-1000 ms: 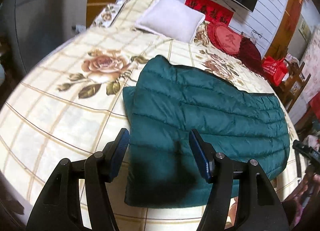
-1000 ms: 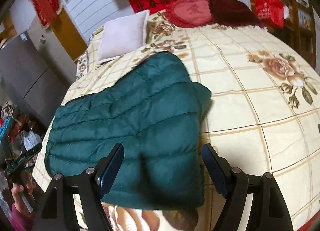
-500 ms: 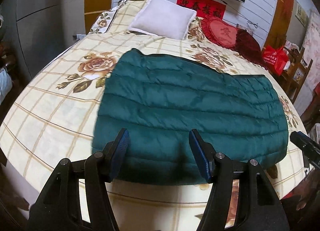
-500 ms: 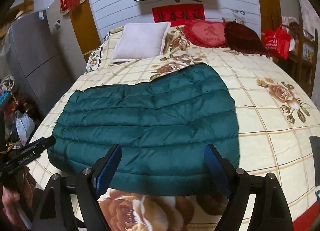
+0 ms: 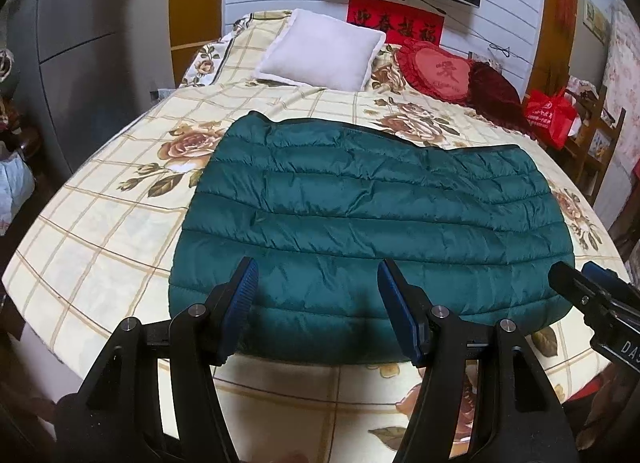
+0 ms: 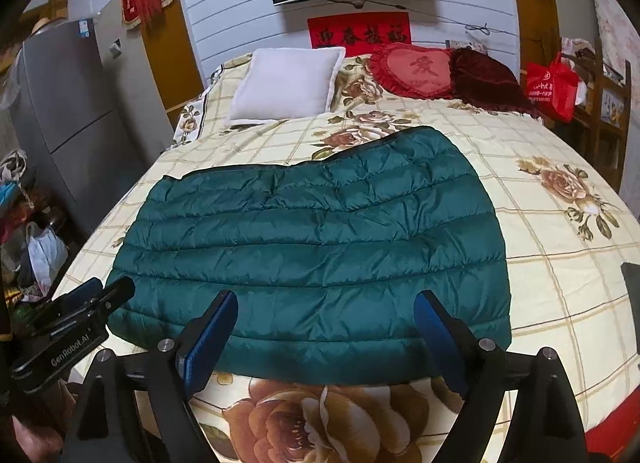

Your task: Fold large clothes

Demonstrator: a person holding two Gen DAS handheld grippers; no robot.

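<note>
The dark green quilted down jacket (image 5: pixel 372 219) lies folded flat across the near half of the bed's cream rose-print sheet (image 5: pixel 100 231), its long edge along the bed's near edge; a second ago both views took it at a slant, now square-on. The left gripper (image 5: pixel 318 303) hovers spread and empty over that edge. The right gripper (image 6: pixel 326 337), also empty, has just been opening wider
</note>
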